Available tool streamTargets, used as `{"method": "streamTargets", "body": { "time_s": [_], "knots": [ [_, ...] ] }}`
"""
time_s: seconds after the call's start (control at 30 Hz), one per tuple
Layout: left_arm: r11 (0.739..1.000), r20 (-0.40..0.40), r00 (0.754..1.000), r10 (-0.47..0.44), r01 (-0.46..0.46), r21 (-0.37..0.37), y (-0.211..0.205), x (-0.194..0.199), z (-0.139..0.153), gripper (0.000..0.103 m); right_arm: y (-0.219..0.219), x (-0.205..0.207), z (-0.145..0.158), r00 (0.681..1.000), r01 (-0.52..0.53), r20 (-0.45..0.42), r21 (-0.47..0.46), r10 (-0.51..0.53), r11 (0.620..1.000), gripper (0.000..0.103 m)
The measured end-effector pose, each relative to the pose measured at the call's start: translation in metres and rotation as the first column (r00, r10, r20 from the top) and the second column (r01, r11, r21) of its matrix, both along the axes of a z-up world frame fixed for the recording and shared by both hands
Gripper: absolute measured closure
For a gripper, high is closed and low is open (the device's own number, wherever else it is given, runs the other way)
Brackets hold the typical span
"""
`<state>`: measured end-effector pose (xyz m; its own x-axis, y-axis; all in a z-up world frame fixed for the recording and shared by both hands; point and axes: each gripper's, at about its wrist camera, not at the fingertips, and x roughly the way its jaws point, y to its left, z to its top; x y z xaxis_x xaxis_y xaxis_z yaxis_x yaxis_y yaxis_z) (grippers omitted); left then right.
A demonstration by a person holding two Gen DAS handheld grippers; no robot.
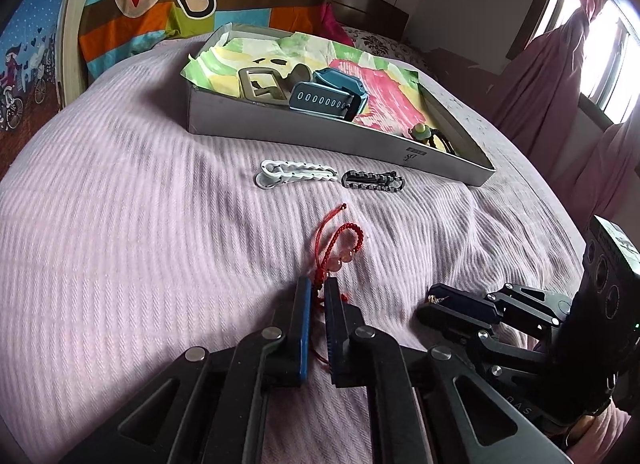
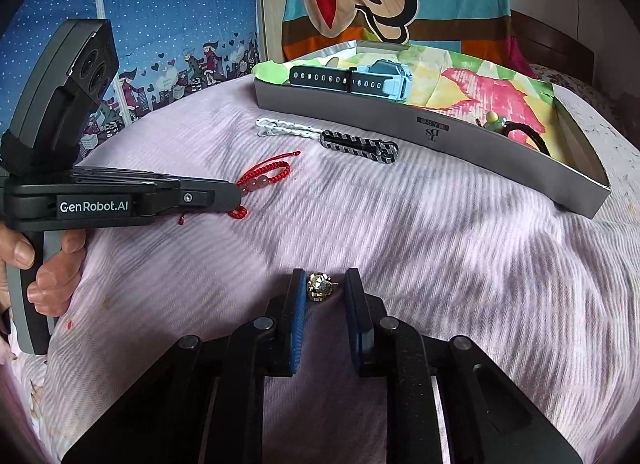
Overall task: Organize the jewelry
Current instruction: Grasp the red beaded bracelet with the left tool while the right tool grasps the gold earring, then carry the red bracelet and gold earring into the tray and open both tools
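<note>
Grippers rest low on the lilac ribbed bedspread (image 2: 440, 232). Left gripper (image 1: 316, 292) pinches the red braided cord bracelet with pink beads (image 1: 340, 248). Right gripper (image 2: 326, 284) has its jaws slightly apart around the small gold crystal earring (image 2: 318, 286), with the grey cardboard box (image 2: 440, 144) behind.

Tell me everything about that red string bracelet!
The red bracelet is braided cord with three clear pinkish beads and loose knotted ends. It lies limp on the lilac ribbed bedspread, in front of the grey box. The left gripper has its fingers shut on the cord near the knots; the beaded loop lies just beyond their tips.
</note>
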<state>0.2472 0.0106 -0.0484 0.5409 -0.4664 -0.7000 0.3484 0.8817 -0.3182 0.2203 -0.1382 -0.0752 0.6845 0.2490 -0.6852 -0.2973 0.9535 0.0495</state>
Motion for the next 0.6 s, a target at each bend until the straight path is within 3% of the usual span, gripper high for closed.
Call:
{"method": "streamTargets", "body": {
  "time_s": [0.6],
  "knots": [
    [1.000, 0.115, 0.993, -0.014, 0.015, -0.015, 0.000, -0.020, 0.015, 0.099, -0.007, -0.010, 0.006, 0.997, 0.044, 0.062, 0.016, -0.045, 0.999, 0.091]
  ]
}}
